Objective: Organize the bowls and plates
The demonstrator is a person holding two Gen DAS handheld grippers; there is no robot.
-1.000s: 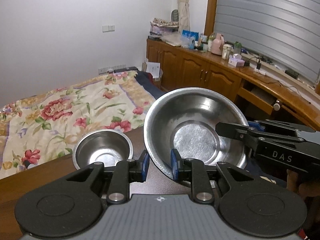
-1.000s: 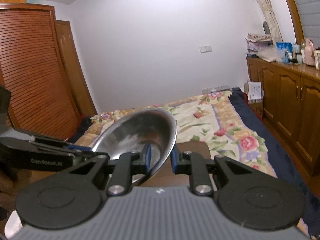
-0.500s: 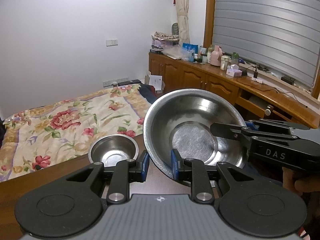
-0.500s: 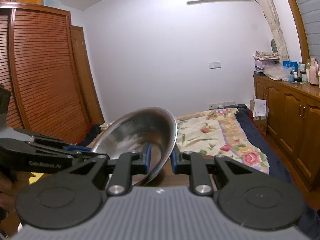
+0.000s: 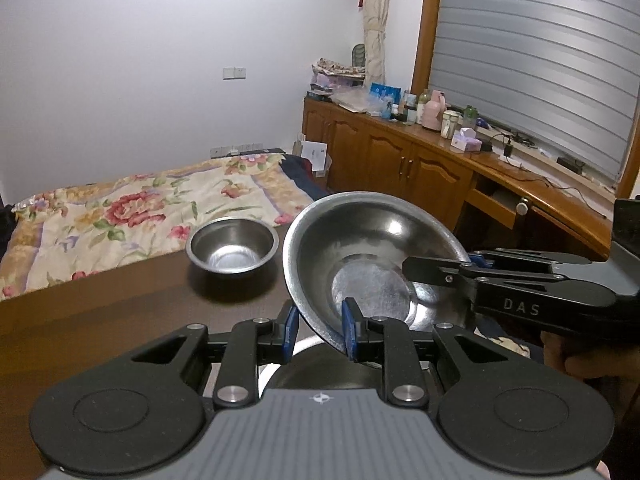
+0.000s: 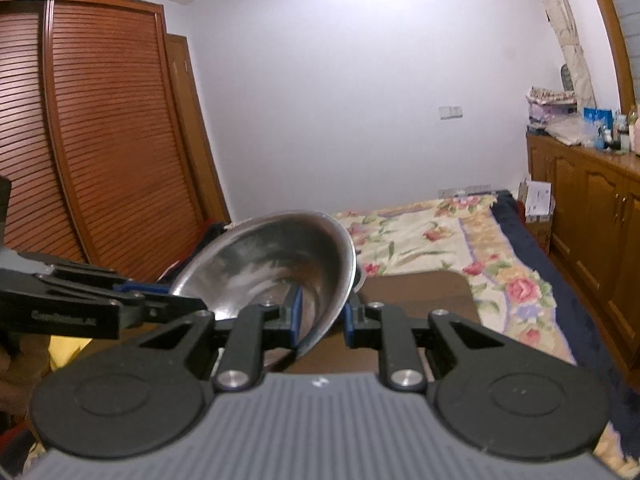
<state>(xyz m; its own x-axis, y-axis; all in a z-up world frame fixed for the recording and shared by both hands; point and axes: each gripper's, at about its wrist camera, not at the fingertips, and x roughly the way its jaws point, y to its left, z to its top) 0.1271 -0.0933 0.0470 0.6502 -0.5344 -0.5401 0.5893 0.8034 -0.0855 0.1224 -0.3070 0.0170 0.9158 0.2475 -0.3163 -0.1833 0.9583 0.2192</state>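
A large steel bowl (image 5: 372,264) hangs tilted above the brown table (image 5: 100,312), gripped at two places on its rim. My left gripper (image 5: 318,330) is shut on the near rim. My right gripper (image 5: 440,270) comes in from the right and is shut on the right rim. In the right wrist view the same bowl (image 6: 276,256) sits between the right gripper (image 6: 320,312) pads, and the left gripper (image 6: 196,304) reaches in from the left. A small steel bowl (image 5: 232,246) stands upright on the table beyond. A pale rim of another dish (image 5: 280,368) shows under the left fingers.
A bed with a floral cover (image 5: 132,208) lies past the table's far edge. Wooden cabinets (image 5: 400,160) with bottles and clutter run along the right wall under a shuttered window. A slatted wardrobe (image 6: 100,140) stands at the left. A hand (image 5: 576,356) holds the right gripper.
Both grippers have carried the large bowl sideways over the table. The small bowl now appears closer to it, and a dish rim has come into view under my left gripper.
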